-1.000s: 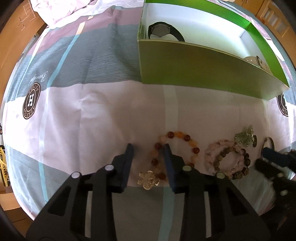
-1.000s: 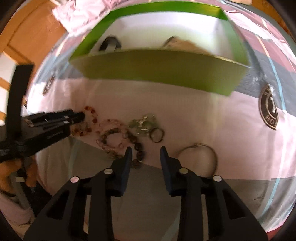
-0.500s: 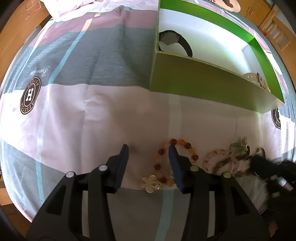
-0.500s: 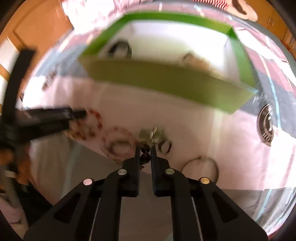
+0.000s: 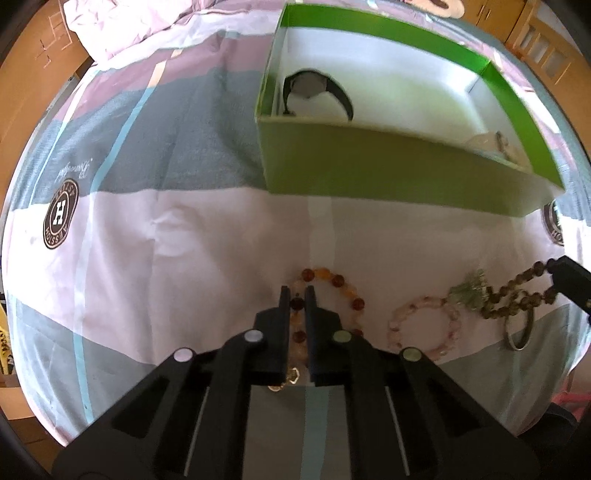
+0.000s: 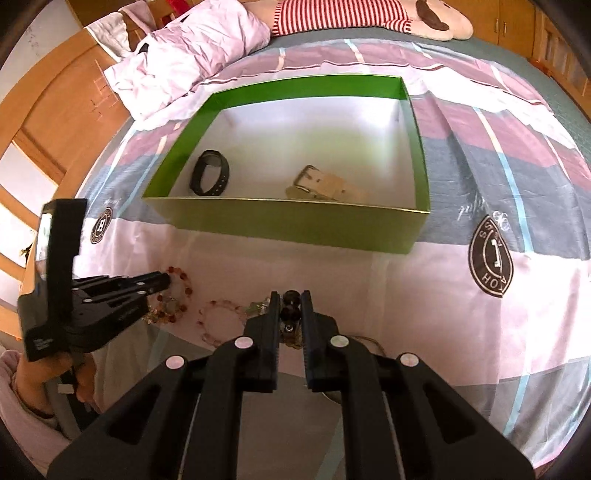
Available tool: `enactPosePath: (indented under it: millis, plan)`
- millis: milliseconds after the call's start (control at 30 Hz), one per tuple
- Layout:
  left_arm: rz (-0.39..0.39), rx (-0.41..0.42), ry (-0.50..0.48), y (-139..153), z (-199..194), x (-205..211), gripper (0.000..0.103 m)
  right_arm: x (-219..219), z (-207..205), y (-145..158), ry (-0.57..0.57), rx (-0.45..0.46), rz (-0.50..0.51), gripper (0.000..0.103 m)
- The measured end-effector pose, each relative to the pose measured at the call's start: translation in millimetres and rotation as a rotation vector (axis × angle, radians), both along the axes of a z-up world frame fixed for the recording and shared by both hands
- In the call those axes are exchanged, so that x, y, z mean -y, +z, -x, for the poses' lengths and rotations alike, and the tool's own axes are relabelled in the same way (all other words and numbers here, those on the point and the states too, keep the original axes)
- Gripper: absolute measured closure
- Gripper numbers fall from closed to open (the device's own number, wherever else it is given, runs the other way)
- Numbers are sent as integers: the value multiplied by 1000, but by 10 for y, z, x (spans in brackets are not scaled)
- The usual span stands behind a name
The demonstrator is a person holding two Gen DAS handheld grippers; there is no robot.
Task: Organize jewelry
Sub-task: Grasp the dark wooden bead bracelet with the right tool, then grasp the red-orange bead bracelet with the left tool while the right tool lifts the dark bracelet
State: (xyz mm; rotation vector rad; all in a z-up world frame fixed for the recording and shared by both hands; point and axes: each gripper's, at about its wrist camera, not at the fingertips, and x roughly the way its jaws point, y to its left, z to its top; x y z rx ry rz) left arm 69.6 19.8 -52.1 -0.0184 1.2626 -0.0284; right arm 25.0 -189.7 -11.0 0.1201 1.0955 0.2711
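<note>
A green box stands on the bed, holding a black watch and a beige strap. My left gripper is shut on an amber bead bracelet that lies on the sheet; it also shows in the right wrist view. My right gripper is shut on a dark bead bracelet and lifts it; its beads hang from the right gripper at the right edge of the left wrist view. A pink bead bracelet lies between them.
A metal ring and a green charm lie by the pink bracelet. The bed sheet has round logo prints. A pillow and a plush toy lie beyond the box. Wooden furniture surrounds the bed.
Both grippers have closed: the left on the amber bracelet, the right on the dark bracelet. The right gripper has risen with the dark beads.
</note>
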Motion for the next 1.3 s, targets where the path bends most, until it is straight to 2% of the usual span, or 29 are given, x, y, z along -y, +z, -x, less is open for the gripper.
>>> enactPosePath:
  millis: [200, 400, 467, 567, 600, 700, 767, 900, 967, 1033, 1200, 1300]
  plan:
    - [55, 60, 16, 165, -35, -173, 95, 242, -45, 9, -93, 24, 46, 93]
    - [70, 52, 20, 107, -103, -110, 95, 470, -199, -289, -172, -97, 52, 92]
    - [69, 47, 26, 133, 14, -55, 95, 511, -221, -380, -186, -136, 46, 91]
    - [59, 25, 35, 80, 33, -54, 90, 547, -230, -407, -203, -152, 44, 66]
    - [56, 15, 37, 56, 33, -63, 89, 567, -229, -396, -213, -145, 42, 62]
    - [49, -2, 41, 17, 34, -72, 85, 593, -235, -374, -221, -130, 65, 62]
    - [43, -5, 47, 7, 32, -78, 77, 600, -240, -399, -222, -135, 80, 62]
    - [26, -16, 46, -35, 22, -54, 73, 588, -258, -469, -220, -166, 96, 62]
    - [11, -25, 44, -65, 16, -35, 62, 578, -259, -488, -218, -171, 110, 62]
    - [1, -29, 49, -99, 0, -29, 58, 560, -256, -503, -215, -169, 130, 62]
    - [23, -27, 52, -160, -62, -4, 58, 526, -289, -572, -200, -185, 151, 62]
    - [0, -35, 36, -217, -86, 65, 55, 472, -299, -617, -196, -191, 168, 62]
